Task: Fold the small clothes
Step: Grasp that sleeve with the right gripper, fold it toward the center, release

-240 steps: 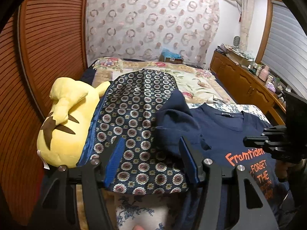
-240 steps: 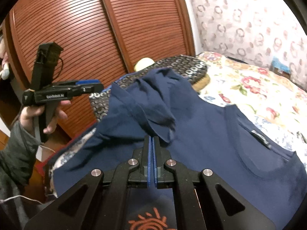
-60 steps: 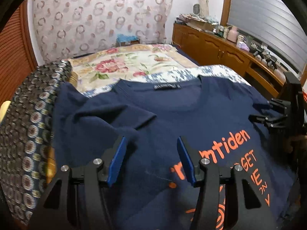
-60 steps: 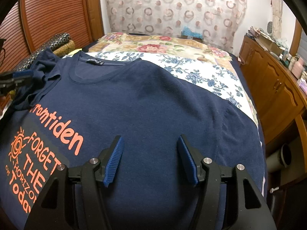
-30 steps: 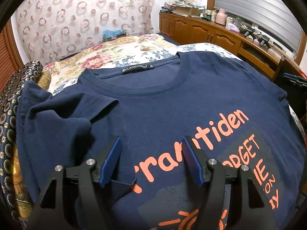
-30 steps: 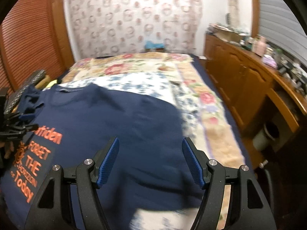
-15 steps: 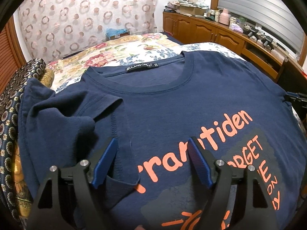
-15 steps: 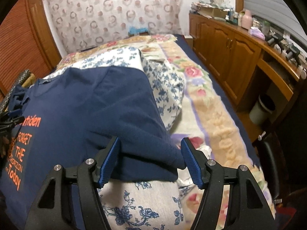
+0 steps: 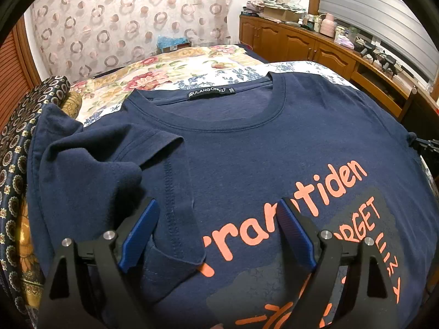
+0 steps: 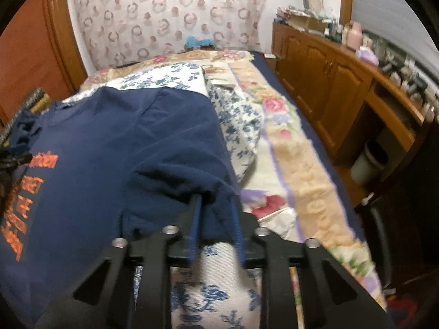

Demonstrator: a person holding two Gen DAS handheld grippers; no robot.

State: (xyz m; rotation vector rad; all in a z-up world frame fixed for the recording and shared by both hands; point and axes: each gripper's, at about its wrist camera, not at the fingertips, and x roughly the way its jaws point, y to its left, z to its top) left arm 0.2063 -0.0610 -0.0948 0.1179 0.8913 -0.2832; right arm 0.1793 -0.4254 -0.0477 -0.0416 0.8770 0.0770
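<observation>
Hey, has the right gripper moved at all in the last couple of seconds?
Yes. The right gripper has shifted from mid-shirt toward the wooden cabinets, to the T-shirt sleeve edge, its jaws closing there.

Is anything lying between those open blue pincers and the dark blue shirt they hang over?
Nothing visible. The left gripper has just been opening its jaws directly over the navy T-shirt, with only the shirt's own folded-over sleeve between them.

- Left edge of the bed [image 9: 192,63]: patterned cushion [image 9: 16,148] butts against the T-shirt [image 9: 274,148]; the folded-over sleeve [image 9: 90,170] is bunched there, so access is tight.
- Far end: open floral bedding runs up to the curtain [image 9: 131,19].
- Right side: narrow aisle between bed edge and wooden cabinets [image 10: 329,82]; a bin [image 10: 367,161] stands in it.
- Cabinet top [image 9: 329,30] is cluttered.
</observation>
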